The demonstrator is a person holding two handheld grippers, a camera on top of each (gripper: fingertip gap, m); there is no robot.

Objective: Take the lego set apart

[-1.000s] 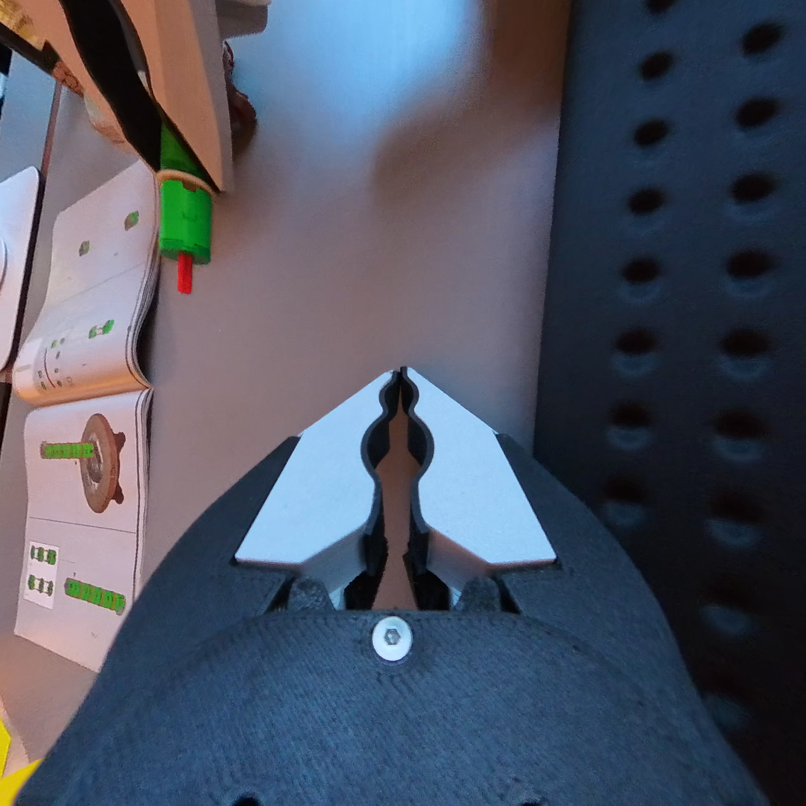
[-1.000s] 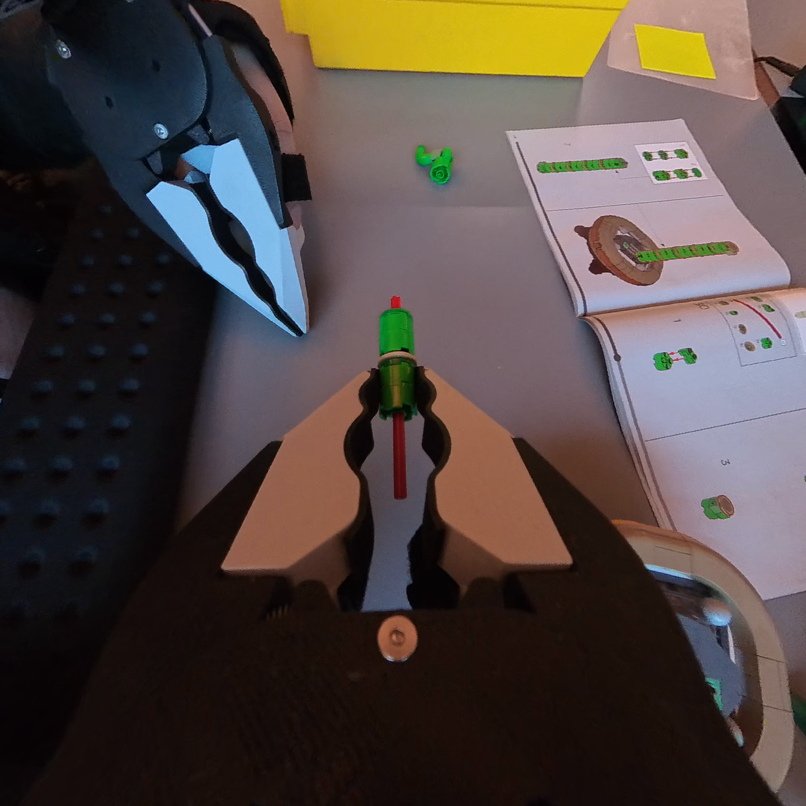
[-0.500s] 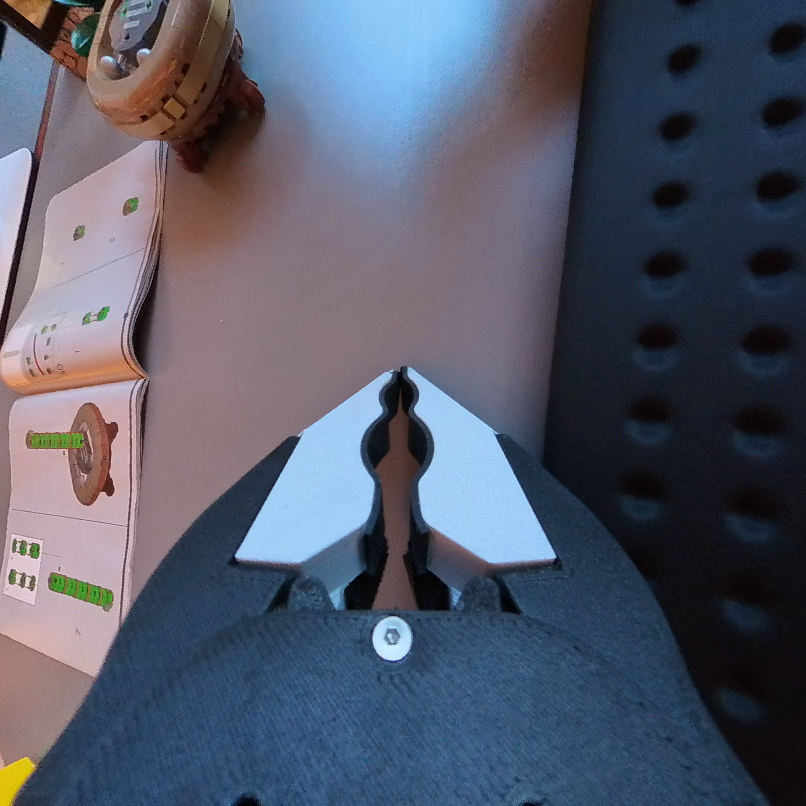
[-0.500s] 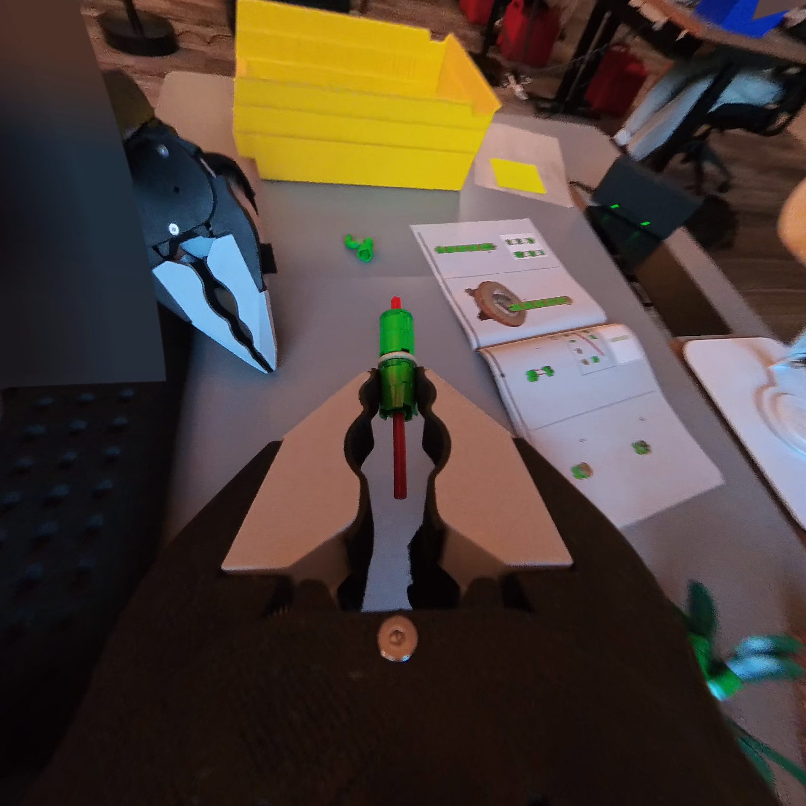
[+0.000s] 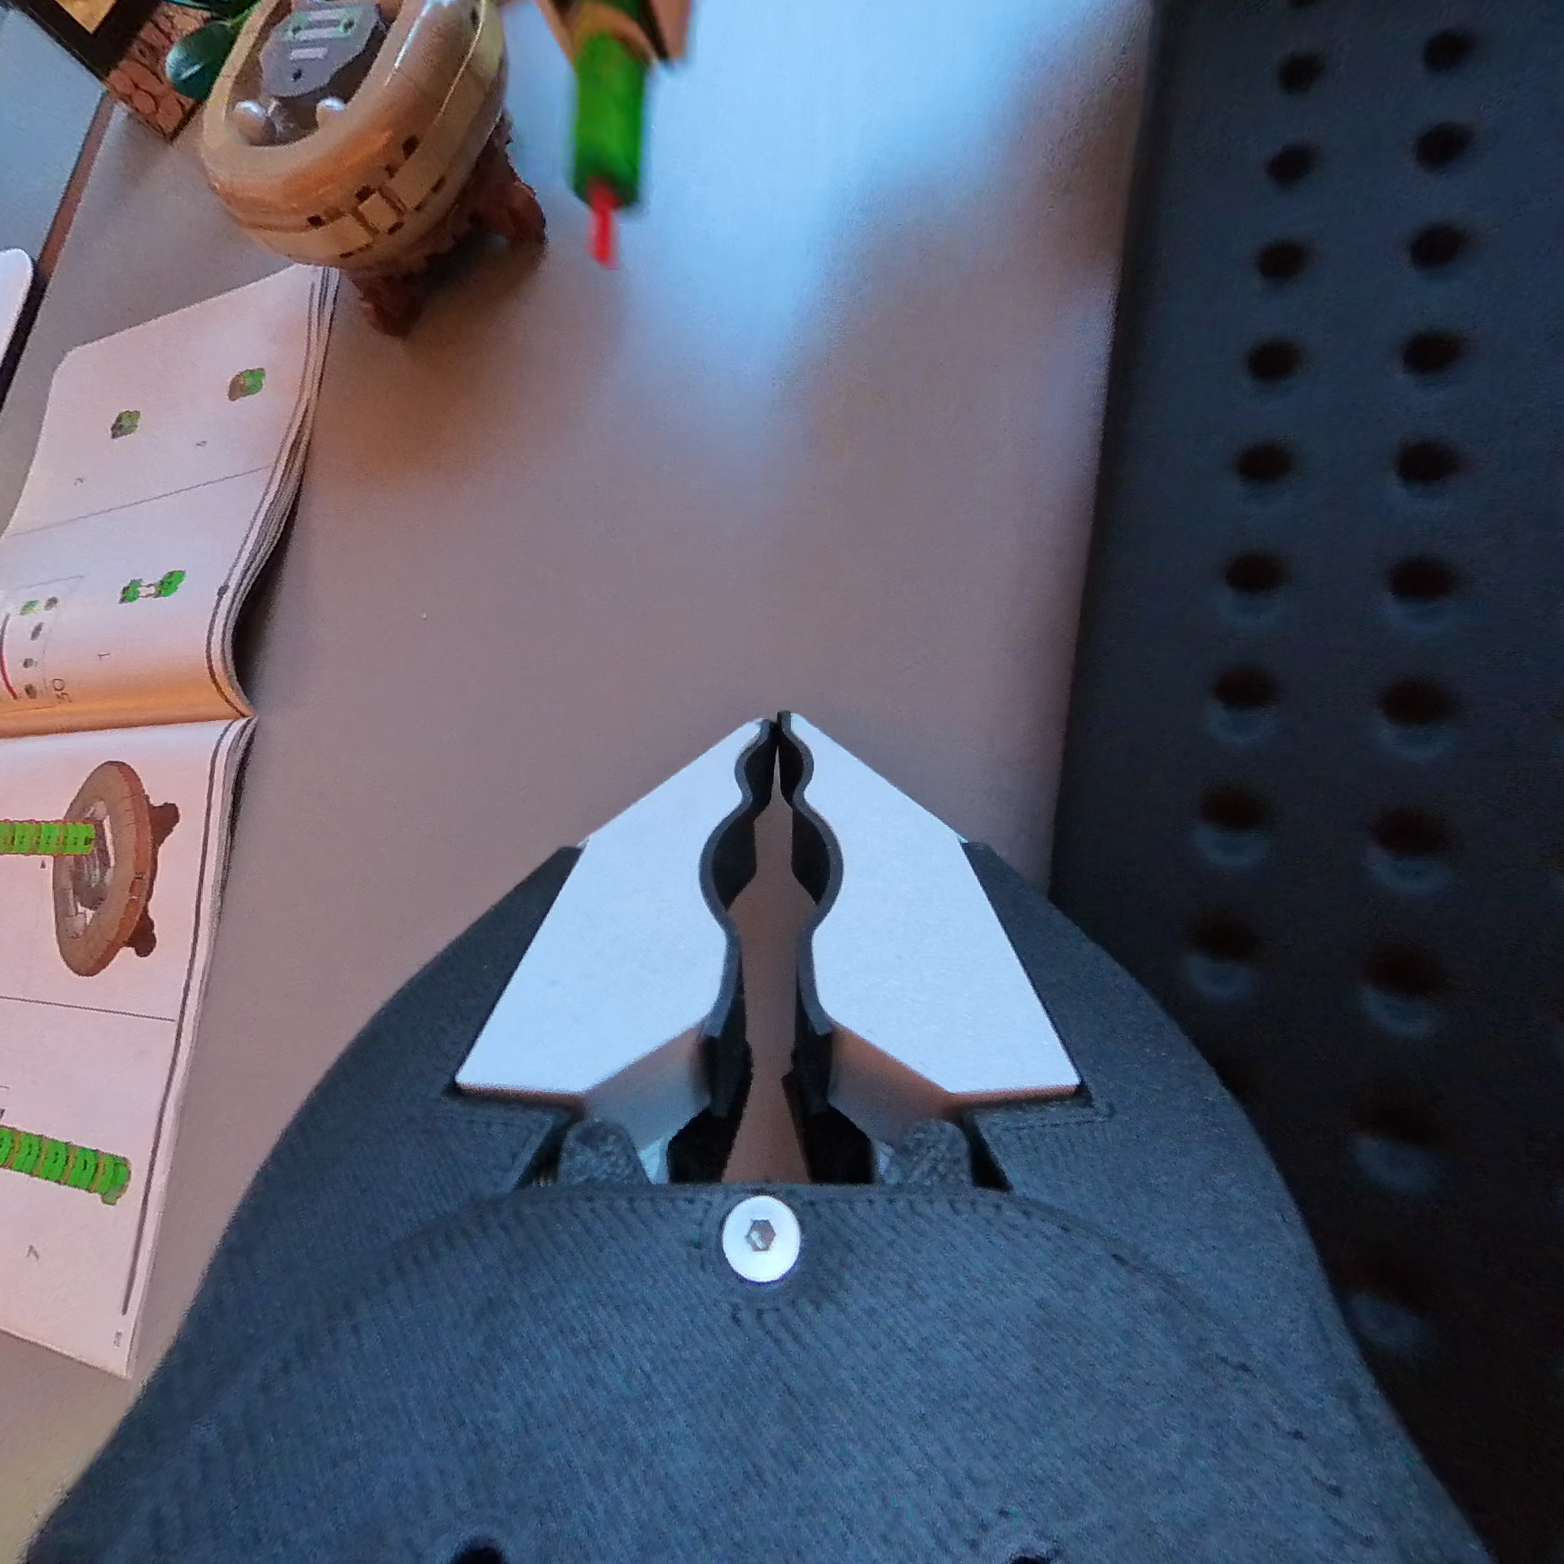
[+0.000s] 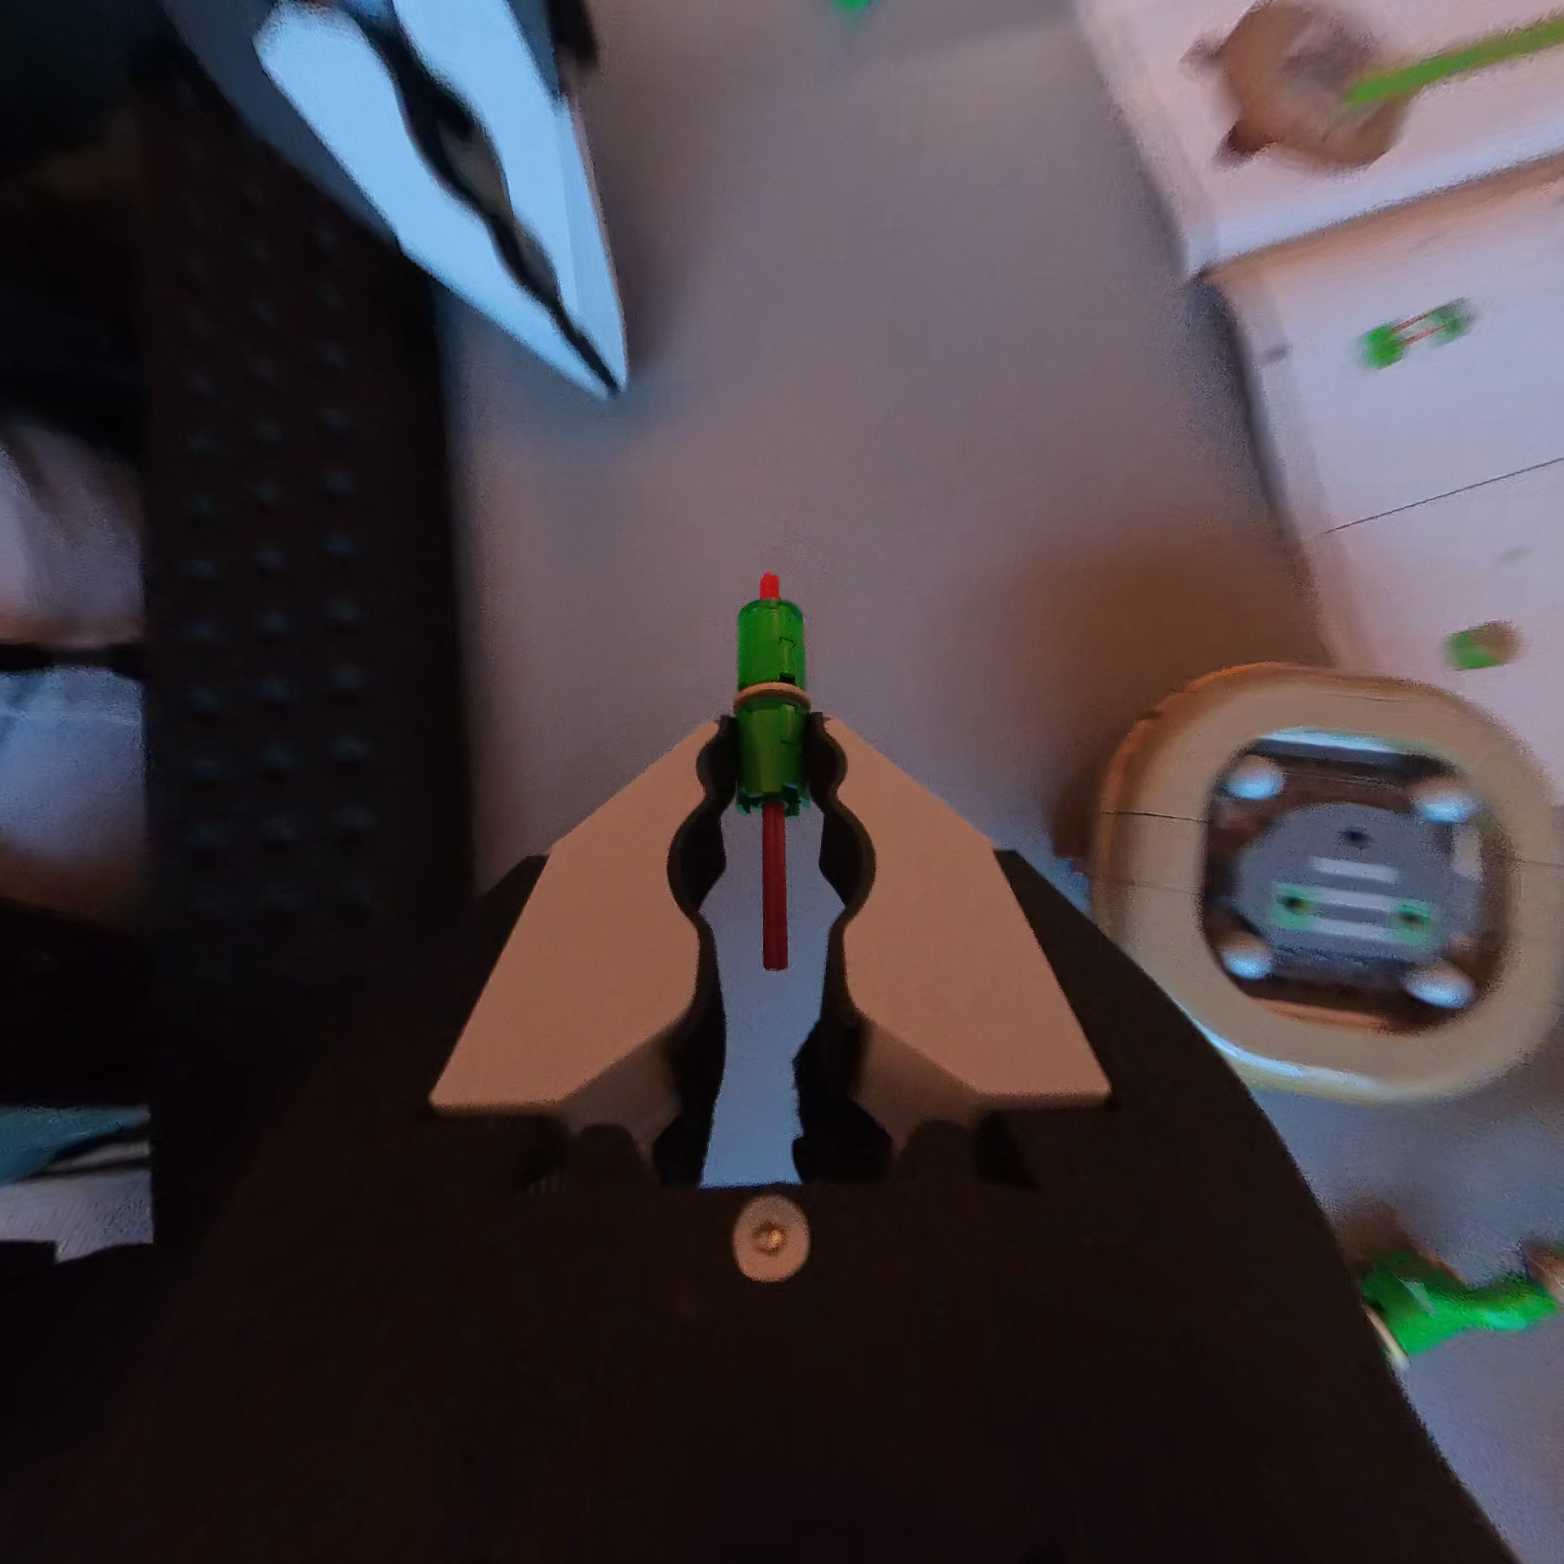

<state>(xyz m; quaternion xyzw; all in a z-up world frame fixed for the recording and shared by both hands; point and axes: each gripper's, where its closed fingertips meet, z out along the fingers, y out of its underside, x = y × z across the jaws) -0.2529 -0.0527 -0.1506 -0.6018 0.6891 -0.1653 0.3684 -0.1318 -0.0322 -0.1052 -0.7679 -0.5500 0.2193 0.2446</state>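
My right gripper point(image 6: 768, 729) is shut on a green lego stem point(image 6: 768, 702) of stacked round bricks on a red axle, held above the grey table. The stem also shows at the top of the left wrist view point(image 5: 606, 127), blurred. The tan round lego pot point(image 6: 1316, 880) stands on the table to the right of my right gripper; in the left wrist view the pot point(image 5: 355, 161) sits at the top left on brown feet. My left gripper point(image 5: 779, 719) is shut and empty over the table; it shows at the top left of the right wrist view point(image 6: 474, 186).
An open instruction booklet point(image 5: 127, 762) lies at the left of the left wrist view, and at the top right of the right wrist view point(image 6: 1396, 423). A black perforated mat point(image 5: 1354, 677) lies beside my left gripper. Loose green lego pieces point(image 6: 1439, 1307) lie near the pot. Across from one pair of fingers to the other is roughly 15 centimetres. The pot point(image 5: 355, 161) is closer to my right gripper, around 8 centimetres from its tips; the left tips are 20 centimetres off. Look for it in the right wrist view point(image 6: 1176, 716) too.
My right gripper has swung down and towards the pot with the stem still in it; the view is blurred. The stem is back at the top of the left wrist view. My left gripper stays shut.
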